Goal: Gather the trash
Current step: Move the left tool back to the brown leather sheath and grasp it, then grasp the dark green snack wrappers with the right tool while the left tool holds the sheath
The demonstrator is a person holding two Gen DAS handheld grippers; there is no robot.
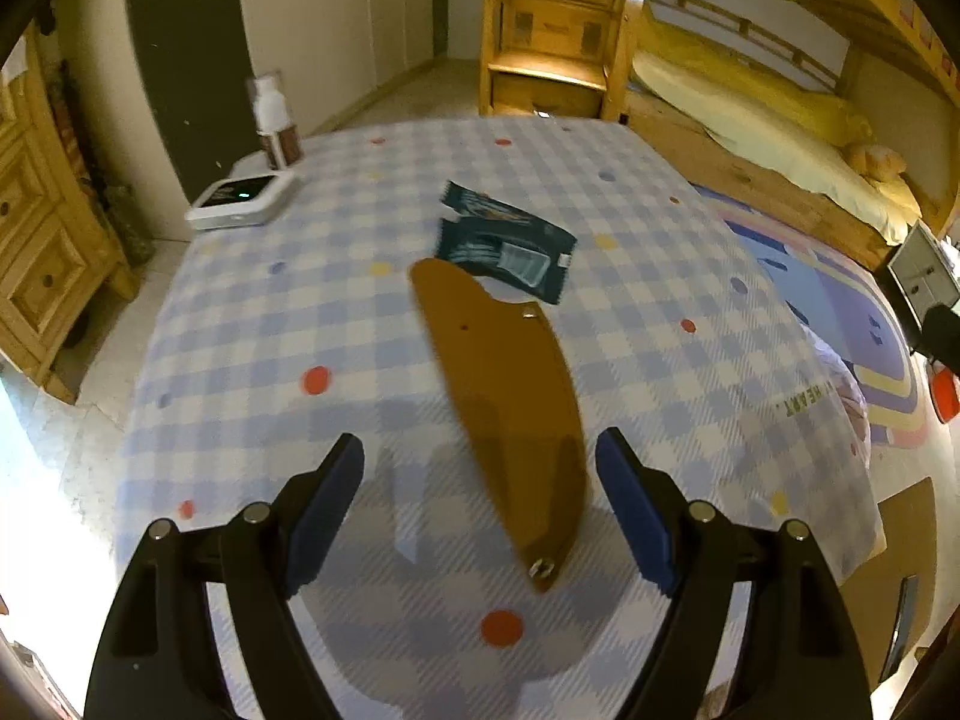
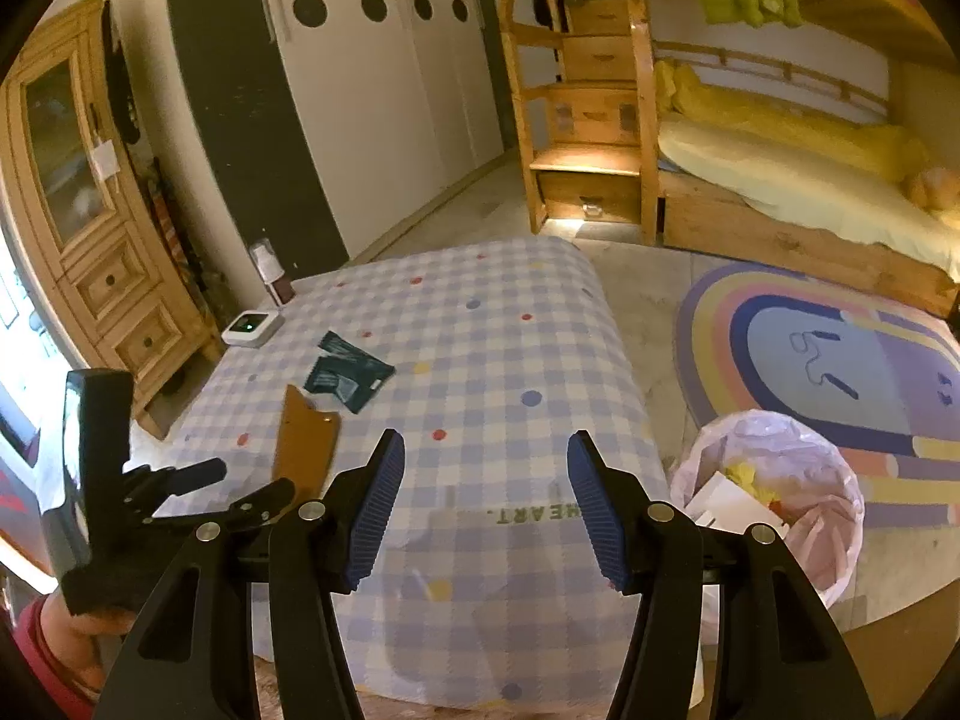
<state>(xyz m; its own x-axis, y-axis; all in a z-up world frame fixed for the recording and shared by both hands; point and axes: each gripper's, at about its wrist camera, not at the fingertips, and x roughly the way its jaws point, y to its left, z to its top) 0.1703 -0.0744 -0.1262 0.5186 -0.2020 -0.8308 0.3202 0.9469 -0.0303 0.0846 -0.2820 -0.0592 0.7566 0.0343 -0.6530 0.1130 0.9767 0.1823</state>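
A long flat brown strip (image 1: 504,384) with small metal studs lies on the blue checked tablecloth (image 1: 300,312). Its near end sits between the fingers of my left gripper (image 1: 480,441), which is open, with neither pad pressing on the strip. Just beyond the strip's far end lies a dark teal wrapper (image 1: 510,240). In the right wrist view the strip (image 2: 306,444) and the wrapper (image 2: 348,375) are at the left of the table, with the left gripper (image 2: 257,477) beside the strip. My right gripper (image 2: 486,439) hangs open over the table's near edge, with nothing between its fingers.
A bin lined with a pink bag (image 2: 774,492) stands on the floor right of the table and holds paper scraps. A white device (image 1: 243,198) and a bottle (image 1: 276,120) are at the table's far left corner. A wooden cabinet (image 2: 90,228), bunk bed (image 2: 780,180) and rug (image 2: 840,360) surround it.
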